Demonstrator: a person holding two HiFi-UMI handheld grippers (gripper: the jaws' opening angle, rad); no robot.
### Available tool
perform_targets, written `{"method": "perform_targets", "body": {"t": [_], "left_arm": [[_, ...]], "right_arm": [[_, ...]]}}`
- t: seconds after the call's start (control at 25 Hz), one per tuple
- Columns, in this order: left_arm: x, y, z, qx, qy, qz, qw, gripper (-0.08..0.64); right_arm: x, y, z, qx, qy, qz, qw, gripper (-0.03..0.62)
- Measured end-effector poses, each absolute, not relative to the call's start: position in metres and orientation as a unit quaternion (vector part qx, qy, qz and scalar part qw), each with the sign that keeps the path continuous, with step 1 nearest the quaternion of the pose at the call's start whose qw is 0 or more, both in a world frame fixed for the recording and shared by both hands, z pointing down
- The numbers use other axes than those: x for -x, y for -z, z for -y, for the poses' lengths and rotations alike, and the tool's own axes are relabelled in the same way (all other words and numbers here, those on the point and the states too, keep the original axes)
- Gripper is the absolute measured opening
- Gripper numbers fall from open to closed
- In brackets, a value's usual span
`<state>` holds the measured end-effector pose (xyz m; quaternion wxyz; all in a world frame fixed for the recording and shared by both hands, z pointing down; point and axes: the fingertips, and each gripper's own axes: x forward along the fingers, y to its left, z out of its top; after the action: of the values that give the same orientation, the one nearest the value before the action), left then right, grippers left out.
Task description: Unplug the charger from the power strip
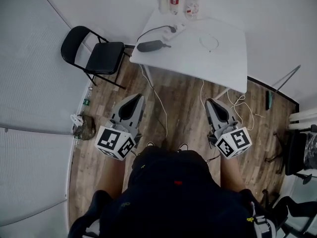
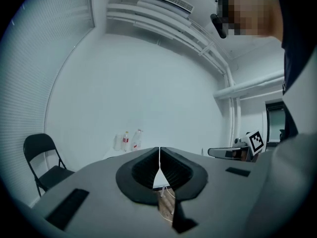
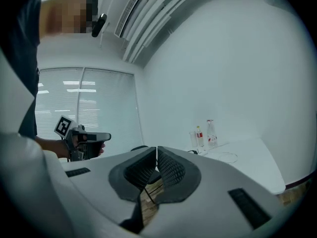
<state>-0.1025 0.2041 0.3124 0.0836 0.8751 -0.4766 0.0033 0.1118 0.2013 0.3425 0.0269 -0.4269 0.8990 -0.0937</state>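
Observation:
On the white table (image 1: 223, 58) at the far side of the room lies a white power strip (image 1: 177, 29). A black charger brick (image 1: 150, 46) rests beside it, its black lead running up to the strip. My left gripper (image 1: 134, 99) and right gripper (image 1: 213, 103) are held low over the wooden floor, well short of the table, both pointing toward it. The left gripper (image 2: 159, 150) has its jaws shut with nothing between them. The right gripper (image 3: 156, 148) is likewise shut and empty.
A cup (image 1: 163, 3) and two bottles (image 1: 174, 1) stand at the table's back edge, and a thin white cable loop (image 1: 209, 42) lies on it. A black folding chair (image 1: 96, 56) stands left of the table. White cords (image 1: 241, 105) trail on the floor, and a small bundle (image 1: 84, 128) sits by the left wall.

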Motion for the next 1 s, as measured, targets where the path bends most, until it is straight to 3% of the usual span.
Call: {"method": "perform_targets", "body": {"t": [0.48,1.0], "left_arm": [[0.071,-0.336,-0.208,-0.847,-0.016,0.521,0.104,0.024],[0.082,-0.351,-0.105,-0.870,-0.004,0.480,0.109,0.023]], "right_arm": [[-0.161,-0.377,-0.183,0.402,0.139,-0.905,0.025,0.026],[-0.125,-0.380,-0.103,0.424,0.132,-0.896,0.021,0.026]]}}
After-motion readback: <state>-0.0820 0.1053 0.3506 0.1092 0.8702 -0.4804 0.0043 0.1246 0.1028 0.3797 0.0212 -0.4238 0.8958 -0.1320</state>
